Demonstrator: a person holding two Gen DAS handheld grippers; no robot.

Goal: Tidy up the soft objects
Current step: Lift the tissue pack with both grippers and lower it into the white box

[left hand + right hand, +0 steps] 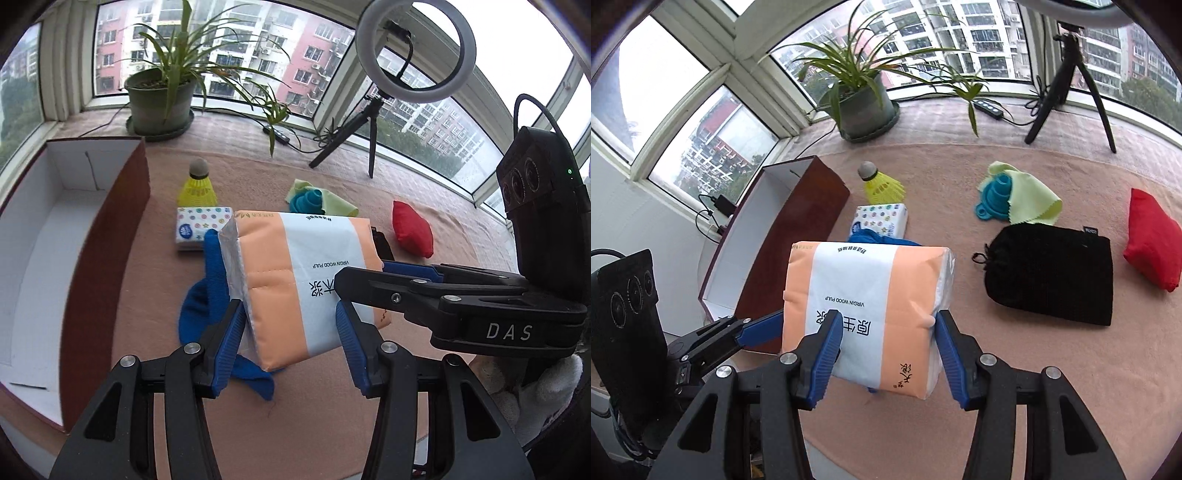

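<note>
Open box [55, 236] sitting at left on bench [332, 406], inside showing only white walls. Orange-white tissue pack [871, 306] lying over blue cloth [207, 302]. Left gripper [291, 339] and right gripper [888, 354] jaws both squeezing pack's sides.

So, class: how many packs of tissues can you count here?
2. The large orange tissue pack sits between both claws; the small star-printed tissue pack lies behind it, beside the shuttlecock. Others may be hidden.

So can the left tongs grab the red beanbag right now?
Probably not. The left tongs are around the tissue pack, and the right tongs sit between them and the red beanbag.
</note>
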